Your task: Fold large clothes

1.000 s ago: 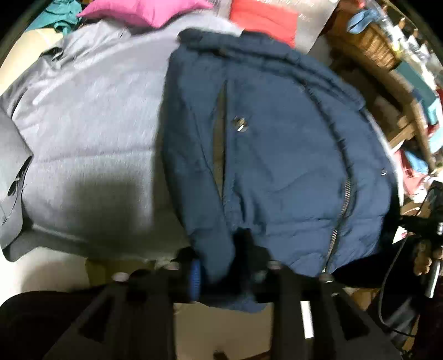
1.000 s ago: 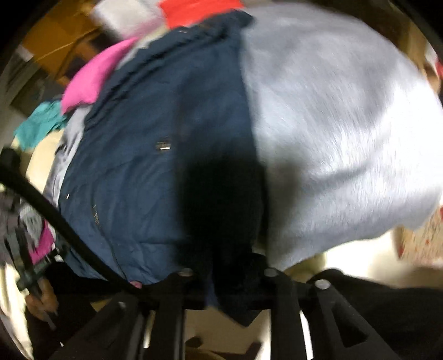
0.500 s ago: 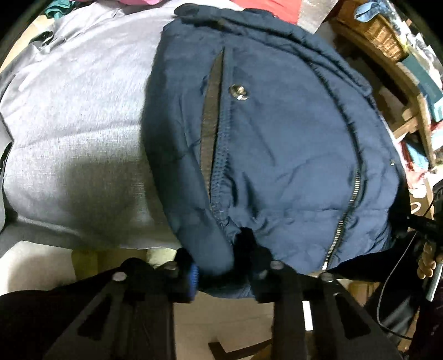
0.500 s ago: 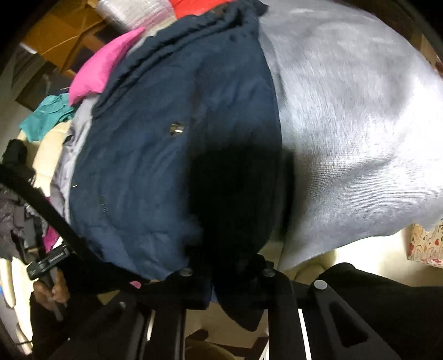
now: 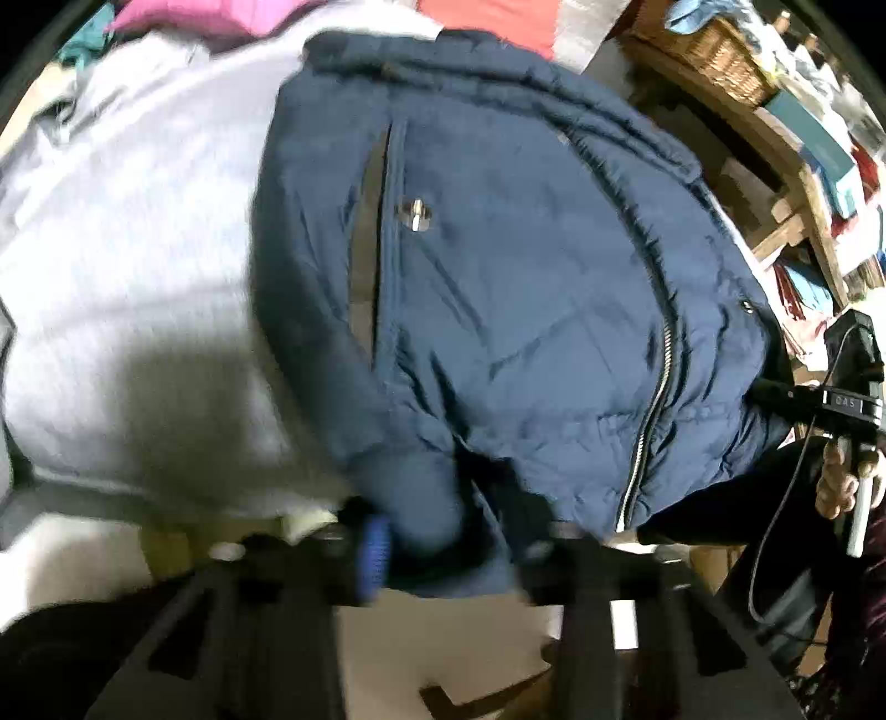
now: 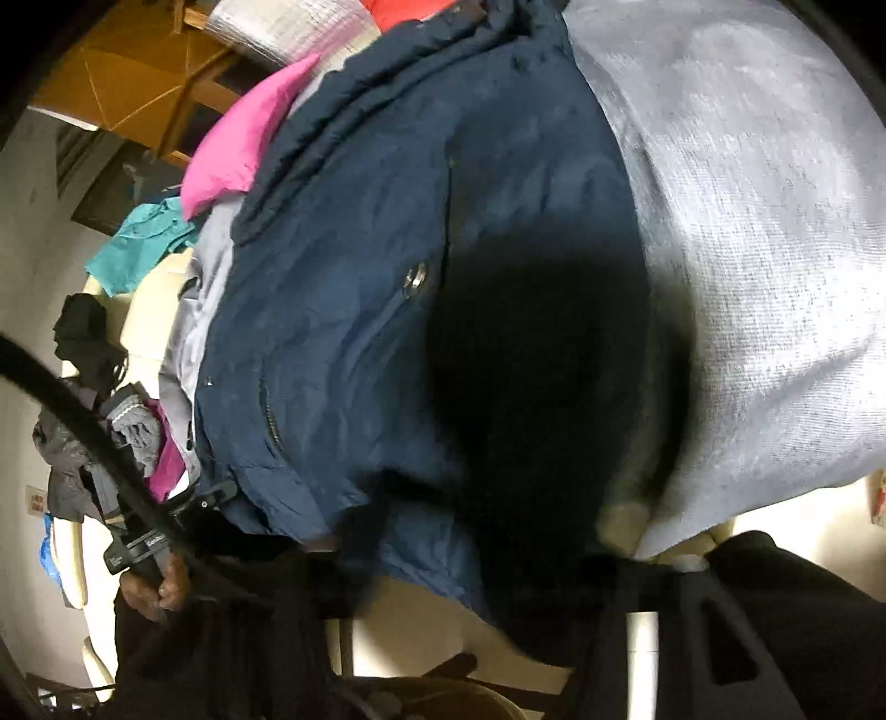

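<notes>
A padded navy jacket (image 5: 515, 288) with a silver zip and a snap button lies on a grey cloth (image 5: 122, 266). It also shows in the right wrist view (image 6: 343, 310), beside the grey cloth (image 6: 764, 232). My left gripper (image 5: 443, 531) is shut on the jacket's near hem, at one corner. My right gripper (image 6: 470, 554) is shut on the hem at the other corner; dark shadow and fabric hide its fingertips. Both hold the hem near the surface's front edge.
A pink garment (image 6: 243, 138), a teal garment (image 6: 144, 243) and a red one (image 5: 493, 22) lie behind the jacket. A wooden shelf with a wicker basket (image 5: 720, 61) stands to the right. Dark clothes (image 6: 88, 343) hang at the left.
Both grippers, holding the hem, have pulled the jacket's near edge toward me and slightly up. The jacket fills more of both views.
</notes>
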`<action>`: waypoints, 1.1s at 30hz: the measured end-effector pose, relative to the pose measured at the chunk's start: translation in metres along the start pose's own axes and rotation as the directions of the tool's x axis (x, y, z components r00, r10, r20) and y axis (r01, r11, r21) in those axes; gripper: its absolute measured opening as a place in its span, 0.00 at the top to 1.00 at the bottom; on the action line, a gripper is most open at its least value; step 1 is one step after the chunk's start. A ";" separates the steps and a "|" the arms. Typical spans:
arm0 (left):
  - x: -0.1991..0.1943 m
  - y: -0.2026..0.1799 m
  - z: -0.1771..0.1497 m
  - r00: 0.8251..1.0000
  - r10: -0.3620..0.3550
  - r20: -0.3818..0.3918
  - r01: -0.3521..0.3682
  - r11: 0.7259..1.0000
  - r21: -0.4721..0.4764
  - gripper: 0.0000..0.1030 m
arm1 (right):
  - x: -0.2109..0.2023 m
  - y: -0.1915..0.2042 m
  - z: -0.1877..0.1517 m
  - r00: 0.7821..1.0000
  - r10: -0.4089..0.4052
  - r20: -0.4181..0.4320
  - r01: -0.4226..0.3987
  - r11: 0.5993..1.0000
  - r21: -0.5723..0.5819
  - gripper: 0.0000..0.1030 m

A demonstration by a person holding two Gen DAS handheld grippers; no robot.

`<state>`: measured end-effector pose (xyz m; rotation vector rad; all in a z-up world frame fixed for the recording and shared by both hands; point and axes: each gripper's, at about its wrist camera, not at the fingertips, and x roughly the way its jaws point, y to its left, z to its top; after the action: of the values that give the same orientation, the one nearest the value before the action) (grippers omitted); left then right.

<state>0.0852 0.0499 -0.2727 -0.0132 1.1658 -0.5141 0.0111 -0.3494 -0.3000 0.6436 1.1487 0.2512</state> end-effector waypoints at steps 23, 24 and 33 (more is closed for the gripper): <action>-0.118 0.017 0.147 0.889 -0.184 0.419 0.233 0.970 -0.069 0.84 | -0.108 0.067 0.110 0.825 0.180 0.535 -0.145 0.984 -0.107 0.89; -0.116 0.019 0.155 0.883 -0.177 0.435 0.236 0.968 -0.086 0.84 | -0.109 0.065 0.117 0.818 0.180 0.546 -0.148 0.984 -0.102 0.89; -0.077 0.043 0.230 0.830 -0.030 0.557 0.211 0.941 -0.264 0.85 | -0.072 0.059 0.210 0.760 0.144 0.634 -0.152 0.987 -0.042 0.89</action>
<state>0.2807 0.0604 -0.1237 -0.4909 0.6685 -0.3926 0.1800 -0.4107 -0.1560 0.7564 0.4381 0.1388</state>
